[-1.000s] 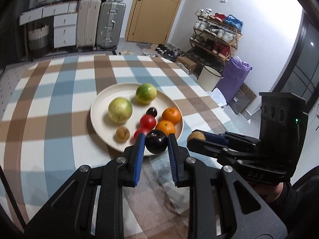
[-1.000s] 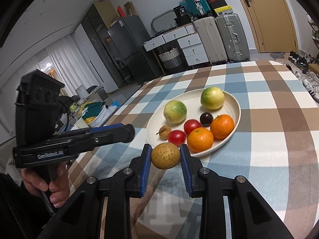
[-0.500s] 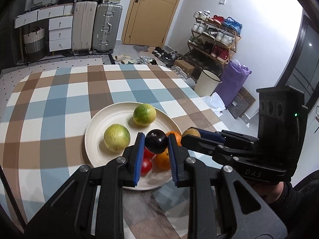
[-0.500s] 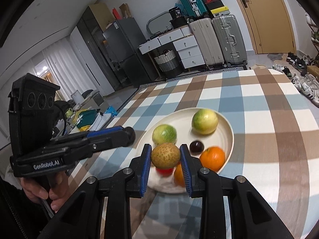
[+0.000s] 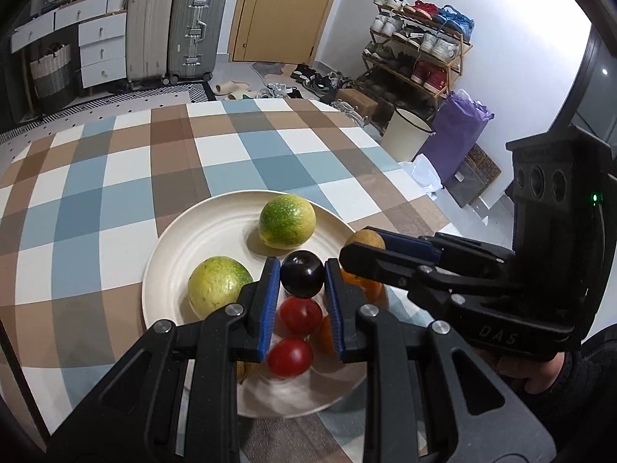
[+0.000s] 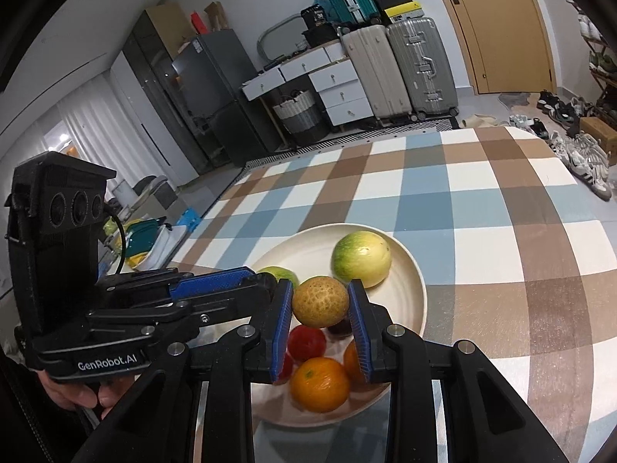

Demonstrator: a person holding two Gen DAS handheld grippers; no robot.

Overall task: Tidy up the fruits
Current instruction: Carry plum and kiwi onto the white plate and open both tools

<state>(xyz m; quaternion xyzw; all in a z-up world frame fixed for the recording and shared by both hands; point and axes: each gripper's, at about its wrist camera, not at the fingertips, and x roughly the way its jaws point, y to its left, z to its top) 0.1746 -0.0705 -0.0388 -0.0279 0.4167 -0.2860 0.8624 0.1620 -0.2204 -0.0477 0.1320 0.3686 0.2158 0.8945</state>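
Observation:
A cream plate (image 5: 200,239) (image 6: 408,293) on the checked tablecloth holds two green-yellow fruits (image 5: 287,222) (image 5: 218,285), two red tomatoes (image 5: 300,314), two oranges (image 6: 320,384) and a small dark fruit. My left gripper (image 5: 302,276) is shut on a dark plum (image 5: 302,274) and holds it above the plate's middle. My right gripper (image 6: 320,303) is shut on a tan rough-skinned fruit (image 6: 320,301) above the plate; it also shows in the left wrist view (image 5: 364,241) at the plate's right side.
The checked table (image 5: 115,177) extends beyond the plate; its right edge (image 5: 424,200) is close. On the floor past the table are suitcases (image 5: 169,31), a shoe rack (image 5: 416,50), a white bin (image 5: 408,135) and a purple bag (image 5: 459,131).
Both grippers have moved forward with their fruits, from the plate's near edge to above the fruits on it. Both stay shut on their fruits.

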